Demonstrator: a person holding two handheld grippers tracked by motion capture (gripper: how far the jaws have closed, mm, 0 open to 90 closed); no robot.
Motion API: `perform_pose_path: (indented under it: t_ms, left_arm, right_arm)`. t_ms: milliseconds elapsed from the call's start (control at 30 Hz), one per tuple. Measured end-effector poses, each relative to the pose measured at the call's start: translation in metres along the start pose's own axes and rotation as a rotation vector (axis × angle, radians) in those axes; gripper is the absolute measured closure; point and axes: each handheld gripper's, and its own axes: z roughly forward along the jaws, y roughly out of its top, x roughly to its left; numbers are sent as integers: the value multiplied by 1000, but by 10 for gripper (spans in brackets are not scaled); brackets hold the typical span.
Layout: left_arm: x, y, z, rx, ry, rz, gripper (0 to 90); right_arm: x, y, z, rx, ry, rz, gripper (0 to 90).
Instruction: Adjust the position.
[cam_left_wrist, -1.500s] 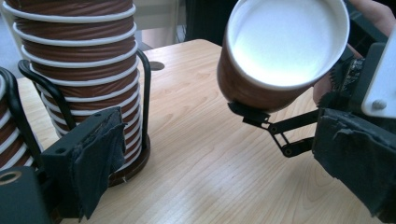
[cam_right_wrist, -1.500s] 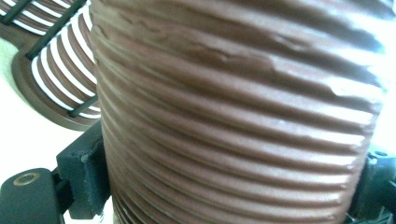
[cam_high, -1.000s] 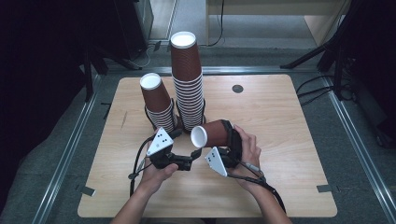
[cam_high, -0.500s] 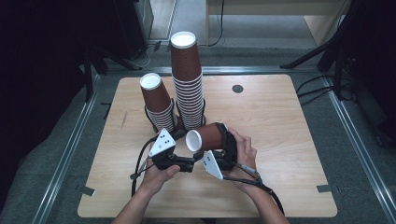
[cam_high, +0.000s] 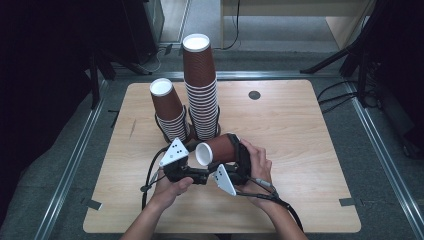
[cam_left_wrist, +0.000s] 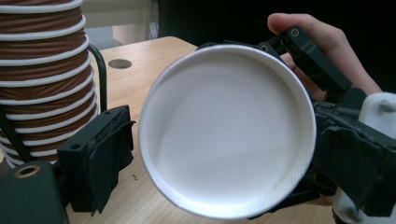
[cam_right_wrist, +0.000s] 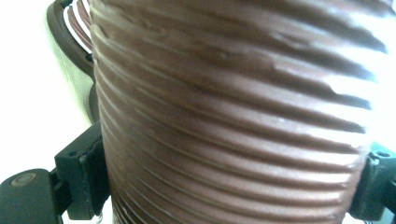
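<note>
A brown ribbed paper cup lies on its side above the table, with my right gripper shut on its wall. In the right gripper view the ribbed cup sits between both jaws of the right gripper. Its white mouth faces my left gripper, which is open with one jaw on each side of the rim. In the high view the left gripper sits just left of the cup's mouth.
A tall stack of brown cups and a shorter, leaning stack stand in black wire holders just behind the grippers. The wooden table has a small dark round hole at the back. Dark stands surround the table.
My right gripper has carried the cup a little left and toward the near edge, closer to the left gripper. The left gripper has hardly moved.
</note>
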Motion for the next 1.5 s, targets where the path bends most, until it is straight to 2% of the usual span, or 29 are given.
perform_pose_path:
  t_ms: [167,600,667,700,867,1033,1100,1200,1500]
  left_arm:
    - [3,1,-2,-11,-13,-28,130]
    - [4,-1,0,15,-12,-23,147]
    - [4,-1,0,16,-10,-20,160]
    - [3,-1,0,16,-5,-18,200]
    - [3,-1,0,18,-6,-8,204]
    - [2,-1,0,7,1,3,214]
    - [3,-1,-1,1,4,2,218]
    - [6,0,-4,-13,7,-8,220]
    - [12,2,-10,-58,24,-12,222]
  right_arm:
    - [0,2,-2,-30,10,7,94]
    - [2,3,-2,-34,2,-6,93]
    - [2,3,-2,-35,2,-6,93]
    - [2,3,-2,-35,3,-3,92]
    - [2,2,-3,-36,3,-3,90]
    - [1,2,-3,-40,4,12,59]
    - [1,2,-4,-44,11,22,0]
    - [1,1,-8,-56,13,-2,0]
    - [-9,-7,-19,-48,2,33,0]
